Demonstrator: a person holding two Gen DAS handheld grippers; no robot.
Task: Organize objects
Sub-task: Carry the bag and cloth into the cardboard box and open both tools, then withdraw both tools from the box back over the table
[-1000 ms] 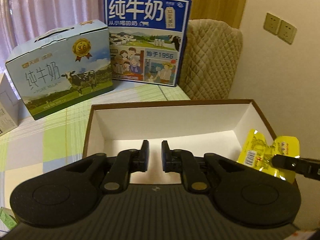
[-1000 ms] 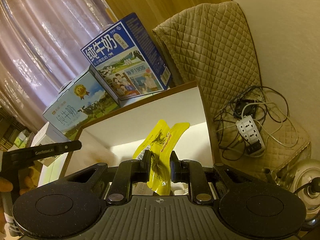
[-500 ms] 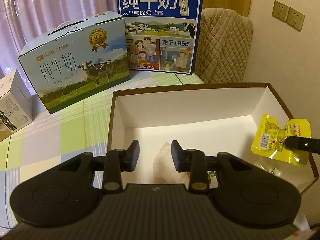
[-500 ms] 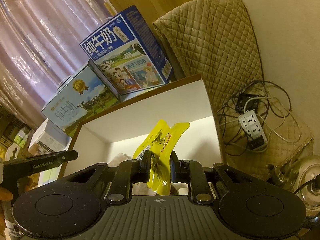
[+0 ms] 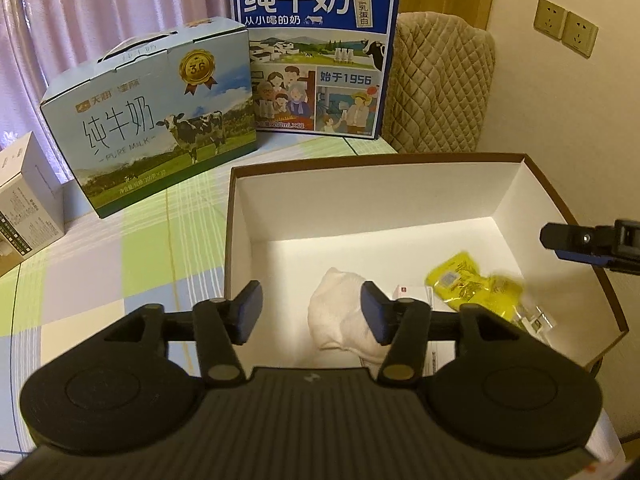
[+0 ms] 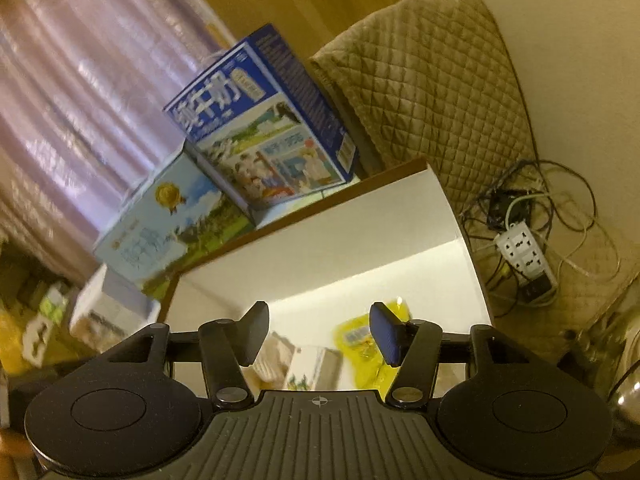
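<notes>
Release of the yellow packet (image 5: 472,286): held by the right hand-held gripper (image 6: 318,332) a moment ago, it now lies inside the white box (image 5: 400,200) beside a cloth (image 5: 340,312). Both hand-held grippers, left (image 5: 310,316) included, stand open and empty; this placement looks complete.

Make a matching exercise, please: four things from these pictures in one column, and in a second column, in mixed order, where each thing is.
Things:
1. yellow packet
2. white cloth
3. dark blue milk carton
4. power strip

Places:
A. on the floor among tangled cables
B. standing on the table behind the open box, beside the quilted chair
C. lying in the open box, on its right side
D. lying in the open box, just ahead of the left claw

Pairs: 1-C, 2-D, 3-B, 4-A
</notes>
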